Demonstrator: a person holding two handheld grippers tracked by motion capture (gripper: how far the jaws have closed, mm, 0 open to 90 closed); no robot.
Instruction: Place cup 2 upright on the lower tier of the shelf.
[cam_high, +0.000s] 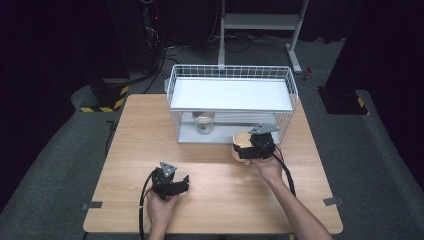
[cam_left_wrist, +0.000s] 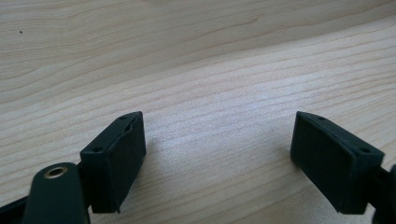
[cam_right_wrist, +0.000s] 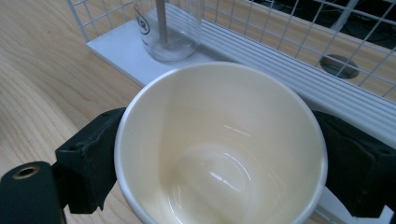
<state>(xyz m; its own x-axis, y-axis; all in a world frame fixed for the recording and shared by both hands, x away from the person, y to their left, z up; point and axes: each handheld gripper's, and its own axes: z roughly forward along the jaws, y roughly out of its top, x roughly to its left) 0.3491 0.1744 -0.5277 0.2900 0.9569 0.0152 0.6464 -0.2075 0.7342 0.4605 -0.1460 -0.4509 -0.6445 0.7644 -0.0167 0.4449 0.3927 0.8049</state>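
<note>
left gripper (cam_high: 183, 183): released, jaws apart over bare table (cam_left_wrist: 201, 56), idle.
right gripper (cam_high: 250, 151): clamped on cream cup (cam_right_wrist: 219, 149), at the wire rack (cam_high: 232, 102) front.
step: cup carried toward the lower shelf, probably.
next: level push through the opening.
in the way: glass jar (cam_right_wrist: 170, 28) on that shelf, left of the path.

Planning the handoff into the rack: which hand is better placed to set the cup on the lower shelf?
Right. The right gripper already has its jaws closed on the cream cup, just in front of the wire rack. The left gripper is open with nothing between its jaws, over bare table nearer the person.
</note>
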